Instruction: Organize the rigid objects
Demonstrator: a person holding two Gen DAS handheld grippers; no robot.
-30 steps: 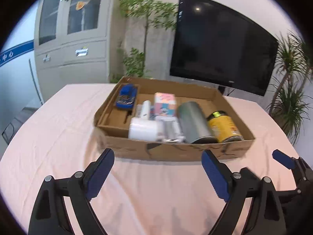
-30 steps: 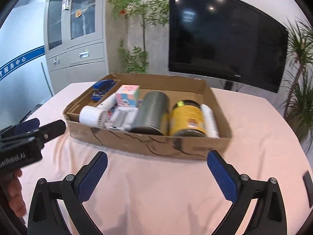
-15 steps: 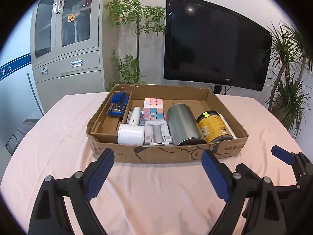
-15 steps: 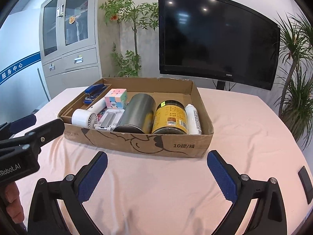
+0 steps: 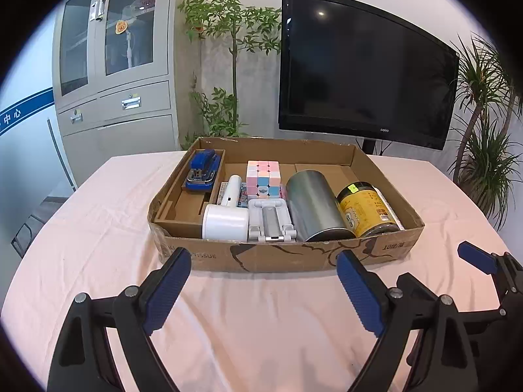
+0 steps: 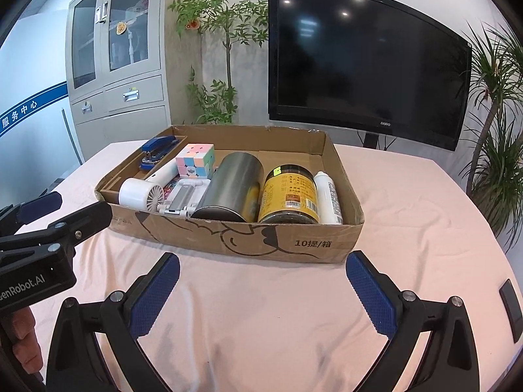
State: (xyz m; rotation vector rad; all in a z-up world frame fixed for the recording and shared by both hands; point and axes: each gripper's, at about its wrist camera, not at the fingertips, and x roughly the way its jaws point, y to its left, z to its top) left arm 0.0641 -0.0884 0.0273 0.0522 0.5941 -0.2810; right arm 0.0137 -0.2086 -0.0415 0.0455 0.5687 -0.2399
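Both grippers hang over the pink tablecloth, just short of the cardboard box, and neither holds anything. The left gripper has its blue-padded fingers spread wide apart; the right gripper is spread just as wide, with bare cloth showing between its fingers.

The box sits in the middle of the table, packed in a row. At its left side a blue stapler lies in a narrow side compartment of its own. Next comes a small white fan lying down, then a white folding stand with a pastel puzzle cube behind it. A steel canister lies on its side touching a yellow-labelled jar — and a white bottle is tucked between that jar and the box's right wall.

A black screen stands behind the table, a grey cabinet to the left.
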